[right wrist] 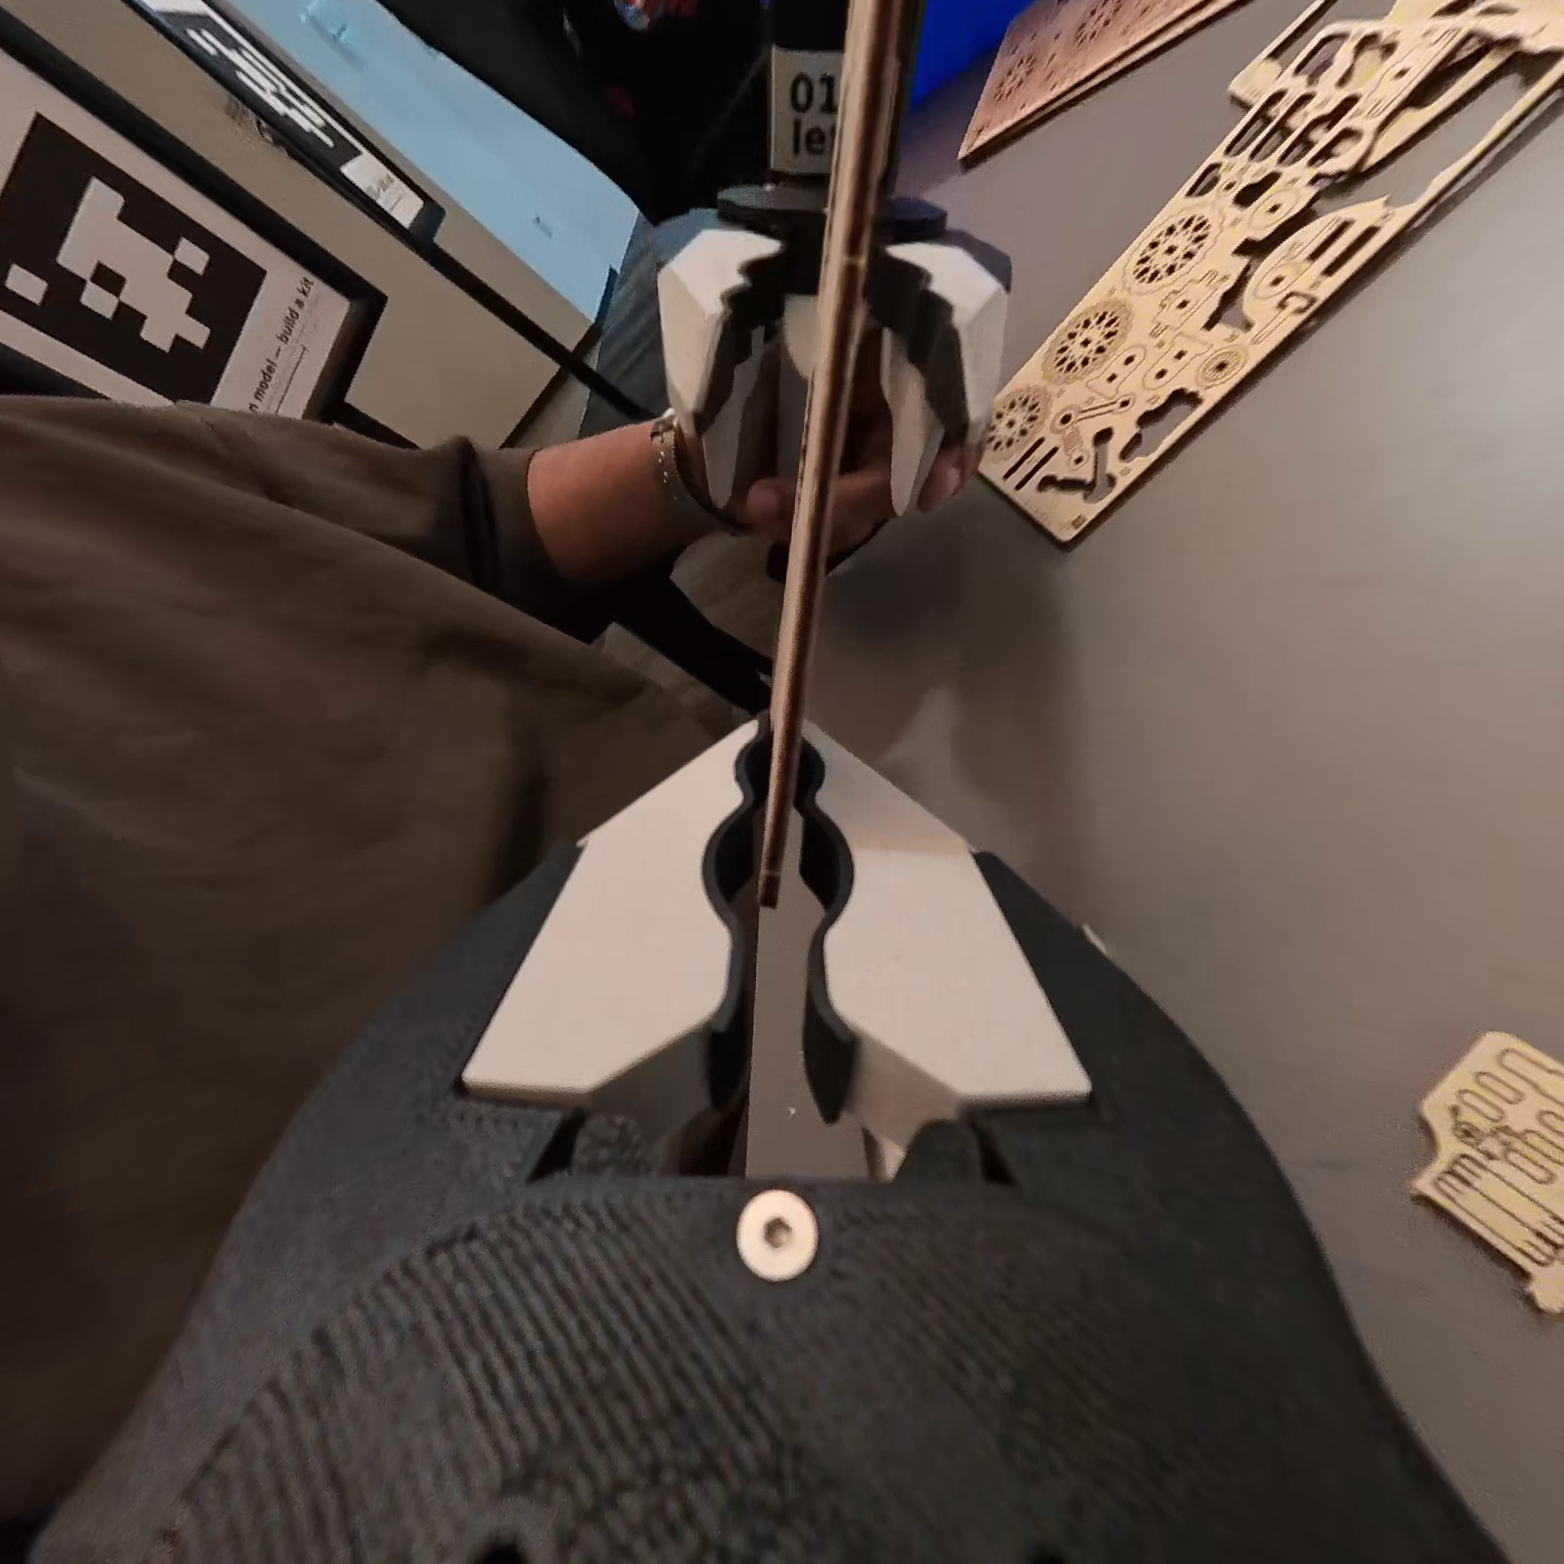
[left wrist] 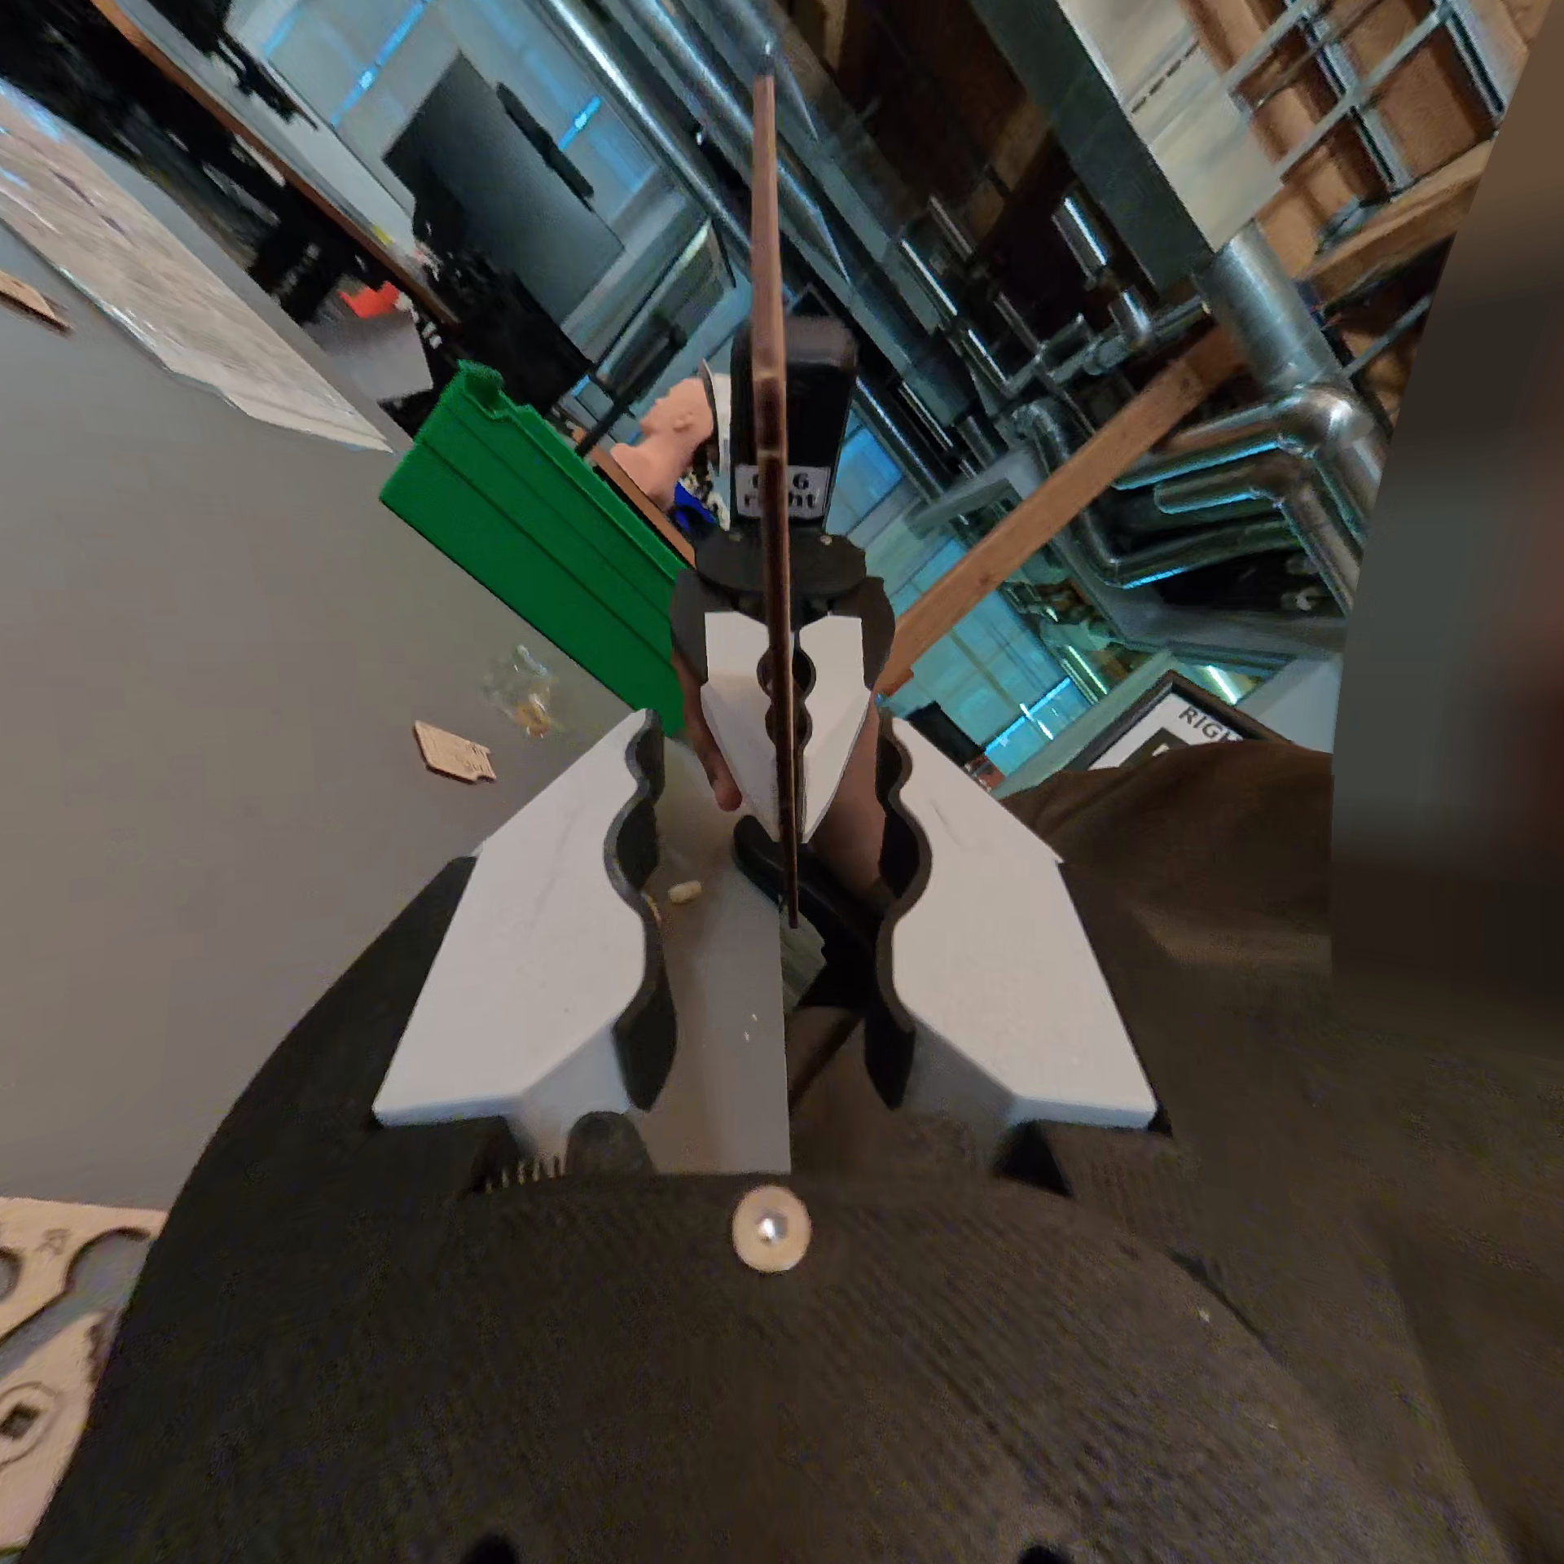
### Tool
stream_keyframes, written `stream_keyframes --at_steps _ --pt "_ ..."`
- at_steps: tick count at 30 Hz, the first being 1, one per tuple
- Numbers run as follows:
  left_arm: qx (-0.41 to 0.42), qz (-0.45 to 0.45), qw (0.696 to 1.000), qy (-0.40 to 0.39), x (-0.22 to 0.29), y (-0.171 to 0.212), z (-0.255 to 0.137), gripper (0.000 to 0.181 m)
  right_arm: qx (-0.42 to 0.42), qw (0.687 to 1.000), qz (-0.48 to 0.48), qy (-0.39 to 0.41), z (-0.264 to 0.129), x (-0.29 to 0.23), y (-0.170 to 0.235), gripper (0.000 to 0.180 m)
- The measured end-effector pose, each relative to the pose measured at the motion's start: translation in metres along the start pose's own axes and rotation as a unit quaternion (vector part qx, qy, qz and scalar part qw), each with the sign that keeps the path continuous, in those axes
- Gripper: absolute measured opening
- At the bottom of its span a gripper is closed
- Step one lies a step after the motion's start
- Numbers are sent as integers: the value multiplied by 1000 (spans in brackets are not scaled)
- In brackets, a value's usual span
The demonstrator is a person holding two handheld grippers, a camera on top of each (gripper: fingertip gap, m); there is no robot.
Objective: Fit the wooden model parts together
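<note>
Grey table [right wrist: 1269,677] in workshop, pipes and ducts overhead. Thin wooden sheet [right wrist: 834,338] seen edge-on, held upright in air between both tools. Right tool [right wrist: 783,762] clamped on sheet's near edge at fingertips. Left tool [left wrist: 770,812] spread wide, fingers either side of sheet's end, not touching it. Punched wooden part sheets [right wrist: 1185,296] flat on table; small loose wooden piece [right wrist: 1498,1168] nearby. Green bin [left wrist: 542,525] beyond.

Even indoor light, wide-angle warp in both views

Soft shadows lie on the grey table [right wrist: 1269,677]. Edges bend and smear, the sleeve [right wrist: 254,677] is blurred, the near gripper body is soft, and cool blue light shows at the far windows [left wrist: 592,152].
</note>
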State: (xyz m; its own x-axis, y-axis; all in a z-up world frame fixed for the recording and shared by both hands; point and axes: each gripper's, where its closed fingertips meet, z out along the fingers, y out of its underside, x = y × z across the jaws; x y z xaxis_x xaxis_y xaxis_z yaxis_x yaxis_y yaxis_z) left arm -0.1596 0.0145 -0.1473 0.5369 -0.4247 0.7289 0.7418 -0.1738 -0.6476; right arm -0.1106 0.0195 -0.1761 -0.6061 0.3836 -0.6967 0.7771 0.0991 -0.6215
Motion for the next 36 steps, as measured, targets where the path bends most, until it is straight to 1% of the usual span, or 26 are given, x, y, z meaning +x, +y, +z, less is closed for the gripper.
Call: stream_keyframes --at_steps 3,4,6,9,13,16,19,20,22,24,27,30,32,36 --pt "-12 0 1000 1 4 11 9 36 -31 1000 -1 3 8 0 11 2" --pt "-9 0 1000 4 5 12 9 28 -42 999 -4 9 10 1 15 2" --pt "1 -3 1000 -5 3 10 9 0 -53 998 -9 19 12 3 18 2" --pt "35 -2 999 -7 4 -1 4 0 -24 999 -10 29 8 7 8 1" --pt "77 -23 997 3 2 -13 -6 1 59 998 -7 32 -10 8 -20 1" --pt "89 -43 995 13 1 -16 -8 1 132 991 0 29 -26 8 -43 0" --pt "106 -43 993 -4 -3 -19 -8 0 171 984 -7 40 -33 12 -53 1" --pt "114 -38 993 -15 -6 -20 -9 0 187 981 -12 55 -34 15 -57 4" --pt "150 -29 987 -38 -9 -27 -13 0 223 971 -18 82 -38 22 -66 19" --pt "171 -29 984 -50 -10 -30 -15 0 231 969 -18 90 -35 24 -68 29" --pt "177 -19 982 -62 -10 -29 -14 0 217 970 -24 106 -24 28 -64 31" --pt "174 0 982 -74 -7 -27 -11 0 207 971 -33 117 -16 31 -62 22" --pt "174 15 981 -84 -5 -26 -10 0 212 970 -35 110 -14 29 -63 12" --pt "173 41 979 -100 -1 -26 -9 0 214 972 -25 90 -13 26 -64 9"
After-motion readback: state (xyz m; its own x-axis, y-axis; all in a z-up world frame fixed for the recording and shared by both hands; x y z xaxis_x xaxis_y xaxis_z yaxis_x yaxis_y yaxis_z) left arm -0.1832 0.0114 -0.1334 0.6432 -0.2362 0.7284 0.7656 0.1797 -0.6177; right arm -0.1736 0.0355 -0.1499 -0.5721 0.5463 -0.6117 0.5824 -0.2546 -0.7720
